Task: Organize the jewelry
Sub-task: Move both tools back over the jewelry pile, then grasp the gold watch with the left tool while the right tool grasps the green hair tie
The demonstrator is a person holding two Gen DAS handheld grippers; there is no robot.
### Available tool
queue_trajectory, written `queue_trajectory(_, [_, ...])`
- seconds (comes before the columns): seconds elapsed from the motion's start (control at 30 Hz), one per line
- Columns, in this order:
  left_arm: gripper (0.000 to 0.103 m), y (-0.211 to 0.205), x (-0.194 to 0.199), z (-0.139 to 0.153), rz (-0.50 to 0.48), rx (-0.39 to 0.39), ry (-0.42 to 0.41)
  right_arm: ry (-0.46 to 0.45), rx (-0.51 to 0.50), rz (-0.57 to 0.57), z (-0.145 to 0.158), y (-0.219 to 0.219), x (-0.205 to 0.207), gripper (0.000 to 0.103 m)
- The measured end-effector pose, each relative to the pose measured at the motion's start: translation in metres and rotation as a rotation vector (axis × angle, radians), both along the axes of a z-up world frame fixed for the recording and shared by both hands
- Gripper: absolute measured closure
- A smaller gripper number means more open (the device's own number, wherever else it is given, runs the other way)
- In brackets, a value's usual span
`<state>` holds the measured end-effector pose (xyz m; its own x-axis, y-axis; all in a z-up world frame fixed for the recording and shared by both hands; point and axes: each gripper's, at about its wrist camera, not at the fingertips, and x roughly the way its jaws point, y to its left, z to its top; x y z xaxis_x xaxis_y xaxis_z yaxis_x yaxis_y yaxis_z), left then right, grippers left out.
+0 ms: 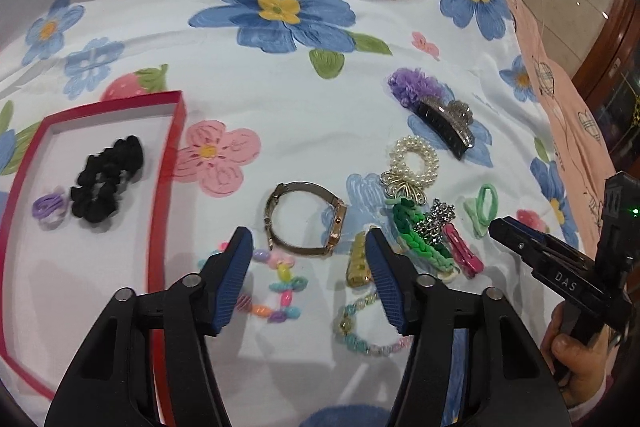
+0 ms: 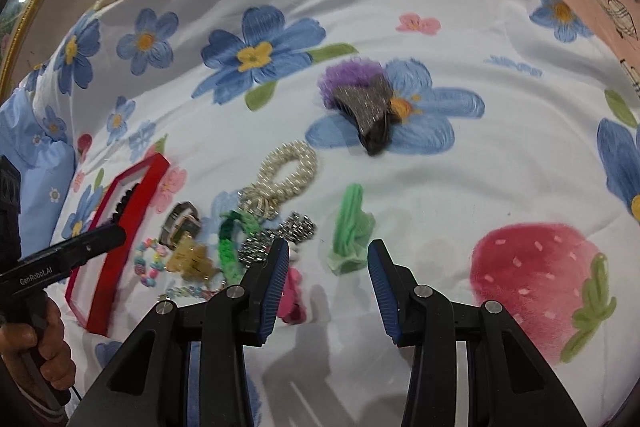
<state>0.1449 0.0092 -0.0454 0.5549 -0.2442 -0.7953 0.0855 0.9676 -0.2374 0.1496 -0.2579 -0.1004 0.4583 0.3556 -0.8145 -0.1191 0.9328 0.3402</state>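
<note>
My left gripper (image 1: 308,235) hangs open and empty over the flowered sheet, just short of a gold watch (image 1: 304,219) lying flat. A pastel bead bracelet (image 1: 280,283) and a yellow clip (image 1: 358,263) lie under its fingers. At the left, a red box (image 1: 176,115) holds a black scrunchie (image 1: 106,183) and a purple hair tie (image 1: 50,207). My right gripper (image 2: 329,246) is open and empty too, right in front of a light green hair tie (image 2: 352,227). A pink clip (image 2: 292,291) peeks out beside its left finger.
Between the grippers lies a cluster: pearl scrunchie (image 1: 414,159), green braided tie (image 1: 416,235), rhinestone clip (image 1: 434,221). Farther back sit a purple flower clip (image 1: 416,87) and a black claw clip (image 1: 444,125). A pink cloth (image 1: 560,99) edges the sheet on the right.
</note>
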Motion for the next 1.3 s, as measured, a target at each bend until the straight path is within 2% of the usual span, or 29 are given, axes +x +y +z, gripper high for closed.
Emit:
queue_trajectory(0.13, [0.049,-0.012,0.013,-0.012,-0.03,0.028,0.023,0.011,-0.002,0.001,-0.007,0.0,0.005,0.062])
queue_trajectory(0.2, [0.054,-0.019,0.019,-0.02,-0.047,0.047,0.037,0.017,-0.001,0.001,-0.01,0.0,0.007,0.062])
queue_trajectory(0.33, [0.088,-0.028,0.027,-0.035,-0.094,0.052,0.074,0.03,-0.004,-0.004,-0.017,-0.002,0.01,0.072])
queue_trajectory(0.4, [0.089,-0.032,0.029,-0.04,-0.106,0.063,0.08,0.04,-0.007,-0.005,-0.021,-0.003,0.011,0.08])
queue_trajectory(0.47, [0.095,-0.032,0.031,-0.044,-0.11,0.049,0.086,0.043,-0.009,-0.006,-0.023,-0.004,0.011,0.081])
queue_trajectory(0.57, [0.096,-0.031,0.031,-0.042,-0.108,0.038,0.082,0.034,-0.02,-0.006,-0.023,-0.003,0.011,0.092])
queue_trajectory(0.67, [0.097,-0.028,0.027,-0.037,-0.105,0.027,0.07,0.017,-0.02,-0.002,-0.018,-0.003,0.01,0.094])
queue_trajectory(1.0, [0.096,0.002,0.001,-0.001,-0.057,-0.058,0.002,-0.049,0.043,0.045,0.014,0.015,0.007,0.095])
queue_trajectory(1.3, [0.096,0.04,-0.033,0.023,0.016,-0.037,-0.057,-0.082,0.081,0.143,0.035,0.057,-0.002,0.095])
